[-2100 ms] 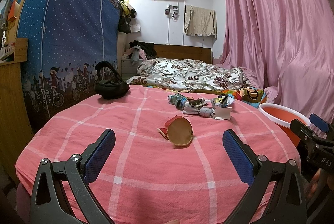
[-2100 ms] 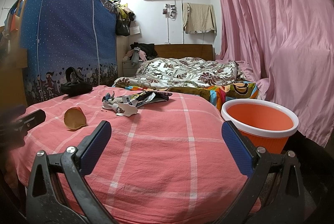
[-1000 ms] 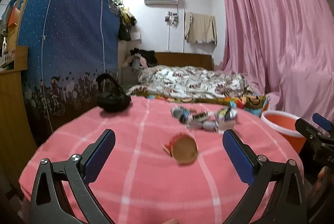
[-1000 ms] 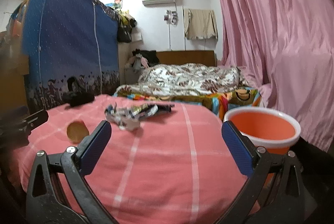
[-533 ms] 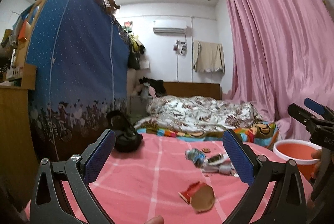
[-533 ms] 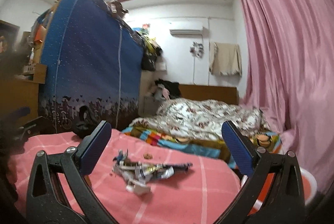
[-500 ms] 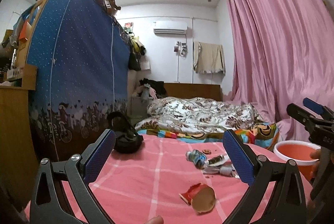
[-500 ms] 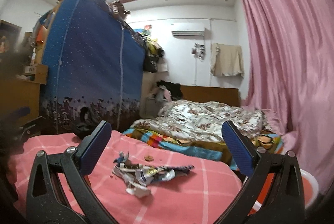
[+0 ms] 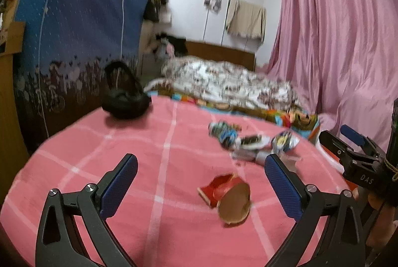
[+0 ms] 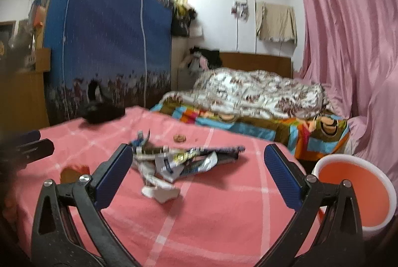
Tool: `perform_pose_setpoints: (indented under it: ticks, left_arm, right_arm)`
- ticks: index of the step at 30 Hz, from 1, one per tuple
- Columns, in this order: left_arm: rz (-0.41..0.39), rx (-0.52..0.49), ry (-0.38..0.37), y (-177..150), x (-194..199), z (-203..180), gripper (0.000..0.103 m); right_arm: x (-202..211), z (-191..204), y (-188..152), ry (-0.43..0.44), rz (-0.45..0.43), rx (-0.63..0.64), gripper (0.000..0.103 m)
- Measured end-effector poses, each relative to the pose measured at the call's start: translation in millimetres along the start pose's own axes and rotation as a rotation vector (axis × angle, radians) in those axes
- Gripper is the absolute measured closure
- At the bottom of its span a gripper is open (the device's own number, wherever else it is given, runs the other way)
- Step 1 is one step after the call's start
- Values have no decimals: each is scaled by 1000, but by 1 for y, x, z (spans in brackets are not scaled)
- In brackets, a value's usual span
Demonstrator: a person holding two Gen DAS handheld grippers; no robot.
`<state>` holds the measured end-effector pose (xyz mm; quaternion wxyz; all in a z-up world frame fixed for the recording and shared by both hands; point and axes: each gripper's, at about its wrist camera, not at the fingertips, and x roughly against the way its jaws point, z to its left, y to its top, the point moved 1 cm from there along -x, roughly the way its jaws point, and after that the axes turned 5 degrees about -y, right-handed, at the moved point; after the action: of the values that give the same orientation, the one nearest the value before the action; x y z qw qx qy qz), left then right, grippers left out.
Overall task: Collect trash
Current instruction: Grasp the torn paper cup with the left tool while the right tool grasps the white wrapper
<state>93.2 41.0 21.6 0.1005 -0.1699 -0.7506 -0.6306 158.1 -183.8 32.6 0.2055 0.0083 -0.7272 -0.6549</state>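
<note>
- Our left tool [image 9: 201, 182] hung over the near part of the worktop [image 9: 154, 142], which was covered in a pink checked cloth; its two blue pads stood wide apart with nothing between them.
- Our right tool [image 10: 198, 172] was likewise spread wide and empty, aimed across the same worktop toward the far side.
- A crushed red cup [image 9: 230, 197] lay on its side on the cloth, its brown mouth turned toward the left camera, between the left tool's pads and nearer the right one, touching neither.
- In the right view the cup [image 10: 72, 172] showed only partly, behind the left pad of that tool.
- A heap of wrappers [image 9: 251, 142] lay farther back on the cloth, apart from the cup; in the right view the wrappers [image 10: 179, 160] sat between the pads, with a crumpled white scrap [image 10: 160, 192] at their near edge.
- A small round brown bit [image 10: 179, 138] lay on the cloth just beyond the heap; we could not tell what it was.
- An orange bin [image 10: 355, 192] with a white rim stood beside the worktop's right edge, lower than the cloth.
- A black bag [image 9: 125, 98] rested at the far left corner of the worktop.
- Beyond the worktop were a bed [image 10: 256, 95] and a pink curtain [image 9: 335, 30].
</note>
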Motion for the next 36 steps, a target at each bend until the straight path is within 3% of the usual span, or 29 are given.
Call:
perform_pose_setpoints:
  ticks: [6, 11, 19, 24, 36]
  left_arm:
    - [145, -8, -44, -11, -20, -7, 24]
    - [221, 0, -86, -19, -29, -5, 54]
    - [268, 26, -157, -18, -35, 1, 81]
    - [262, 8, -167, -17, -33, -4, 85]
    - [208, 12, -166, -6, -26, -10, 93]
  right_arm:
    - [-24, 7, -14, 55, 133, 7, 0]
    - [-37, 7, -25, 119, 220, -5, 18]
    - [-51, 23, -26, 190, 282, 34, 29]
    - [-52, 32, -28, 182, 297, 89, 49]
    - [-31, 26, -22, 202, 218, 87, 52]
